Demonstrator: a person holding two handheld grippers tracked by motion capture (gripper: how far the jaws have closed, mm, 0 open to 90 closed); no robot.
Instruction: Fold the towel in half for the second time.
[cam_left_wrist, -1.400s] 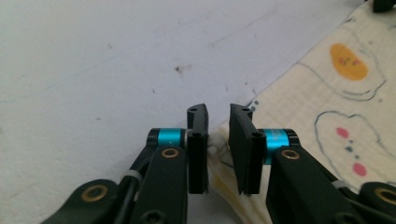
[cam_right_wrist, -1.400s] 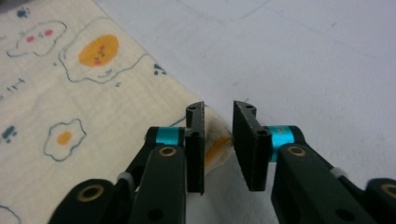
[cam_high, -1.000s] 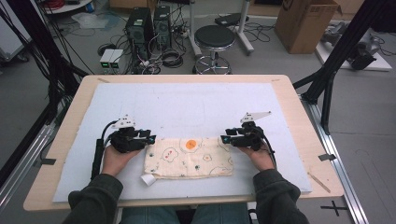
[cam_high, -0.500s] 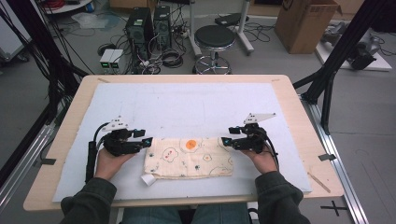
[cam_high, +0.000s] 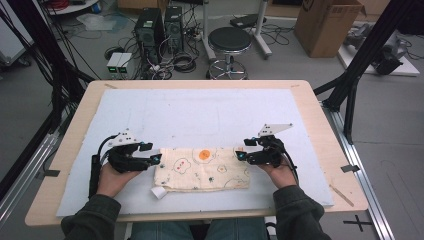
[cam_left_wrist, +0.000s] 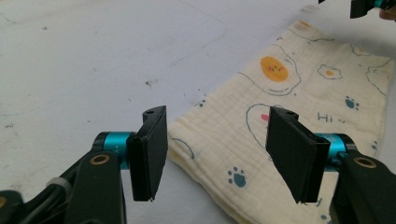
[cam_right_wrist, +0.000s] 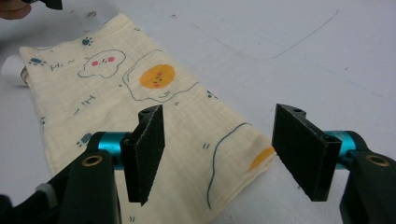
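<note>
With both jaw pairs just opened and gripping nothing, the left gripper (cam_high: 156, 159) sits at the left end of the folded egg-print cloth (cam_high: 202, 169) and the right gripper (cam_high: 240, 155) at its right end; the cloth lies flat on the white mat (cam_high: 210, 112), near the table's (cam_high: 310, 95) near edge.

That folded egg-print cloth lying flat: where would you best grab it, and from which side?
Probably at its two short ends. The cloth lies flat and folded, offering only thin layered edges. The left gripper and right gripper, both open, already face those ends, so come in low from each side.
</note>
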